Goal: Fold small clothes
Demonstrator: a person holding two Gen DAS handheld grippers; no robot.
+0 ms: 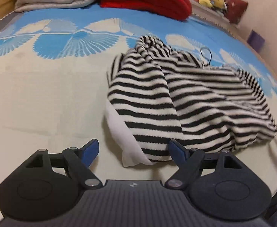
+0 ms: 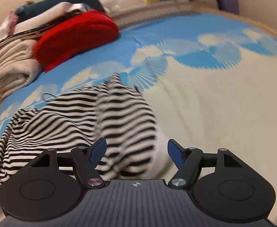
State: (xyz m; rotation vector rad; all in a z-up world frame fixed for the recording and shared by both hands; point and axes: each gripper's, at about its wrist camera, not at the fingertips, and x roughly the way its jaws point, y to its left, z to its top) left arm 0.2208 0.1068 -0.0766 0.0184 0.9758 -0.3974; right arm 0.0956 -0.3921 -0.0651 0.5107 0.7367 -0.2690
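Lay crumpled on the cream part of the bed cover (image 1: 43, 98), the striped garment (image 1: 185, 98), bunched in overlapping layers with a white lining edge (image 1: 117, 128) turned out at its near left corner. Hovered wide open at that near edge, the left gripper (image 1: 132, 149): left finger over bare cover, right finger against or just over the stripes, nothing pinched. Could have caught only the lining there instead of the full thickness, so that the layers would have peeled apart on lifting. Rested just past the far edge, a small dark loop (image 1: 205, 54), perhaps a hair tie, likely to get dragged or folded in. Stood wide open too, the right gripper (image 2: 136, 151), with striped cloth and a white patch between its fingers, unclamped as far as could be judged; blurred there, so contact could not be told. Might have bunched the heap further rather than flattening it, if closed on a mid-fold rather than a true corner.
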